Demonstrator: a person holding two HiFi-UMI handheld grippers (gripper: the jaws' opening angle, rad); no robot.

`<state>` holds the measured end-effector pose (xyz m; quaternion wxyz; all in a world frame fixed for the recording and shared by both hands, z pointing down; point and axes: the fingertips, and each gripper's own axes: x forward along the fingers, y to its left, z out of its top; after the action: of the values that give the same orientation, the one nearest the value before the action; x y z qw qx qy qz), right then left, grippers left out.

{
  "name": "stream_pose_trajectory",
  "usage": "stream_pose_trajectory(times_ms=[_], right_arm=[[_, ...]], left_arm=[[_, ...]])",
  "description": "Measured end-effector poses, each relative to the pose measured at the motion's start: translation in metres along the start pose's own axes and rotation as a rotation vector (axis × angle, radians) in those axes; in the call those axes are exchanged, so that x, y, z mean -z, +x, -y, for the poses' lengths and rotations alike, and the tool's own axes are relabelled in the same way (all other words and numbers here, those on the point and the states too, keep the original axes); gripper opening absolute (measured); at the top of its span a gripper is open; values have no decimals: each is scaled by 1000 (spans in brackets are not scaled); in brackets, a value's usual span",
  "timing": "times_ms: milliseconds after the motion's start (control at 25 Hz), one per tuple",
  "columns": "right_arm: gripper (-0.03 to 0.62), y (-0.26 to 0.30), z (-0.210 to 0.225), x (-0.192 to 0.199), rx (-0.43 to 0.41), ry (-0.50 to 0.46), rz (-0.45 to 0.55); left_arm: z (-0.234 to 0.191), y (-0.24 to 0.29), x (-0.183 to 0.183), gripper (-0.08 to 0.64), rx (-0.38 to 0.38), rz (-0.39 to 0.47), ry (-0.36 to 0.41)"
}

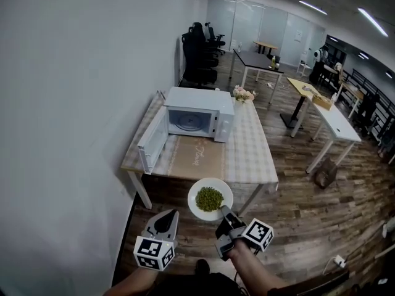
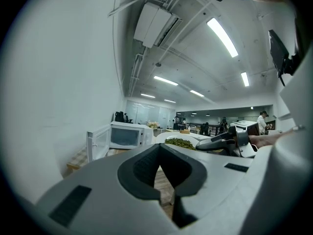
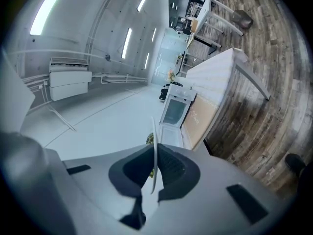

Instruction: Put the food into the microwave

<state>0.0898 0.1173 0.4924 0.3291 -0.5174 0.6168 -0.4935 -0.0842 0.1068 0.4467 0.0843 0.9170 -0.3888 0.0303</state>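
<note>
Two hand-held grippers sit side by side. The right gripper (image 1: 223,212) is clamped on the near rim of one round white plate (image 1: 197,210), which juts ahead of its jaws and carries one heap of green food (image 1: 209,198). The left gripper (image 1: 171,216), just beside it, has its jaws pressed together on nothing. Well ahead of both stands one white box-shaped microwave (image 1: 199,113), its one door (image 1: 152,143) swung open, on one cloth-covered table (image 1: 250,159).
</note>
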Motion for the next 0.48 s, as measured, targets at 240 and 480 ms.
stream_pose_trajectory(times_ms=[240, 480], right_arm=[[20, 22, 8, -21, -5, 2, -26], [21, 40, 14, -45, -25, 12, -46]], left_arm=[[-7, 27, -6, 8, -41, -2, 17], [-15, 52, -9, 8, -80, -27, 23]])
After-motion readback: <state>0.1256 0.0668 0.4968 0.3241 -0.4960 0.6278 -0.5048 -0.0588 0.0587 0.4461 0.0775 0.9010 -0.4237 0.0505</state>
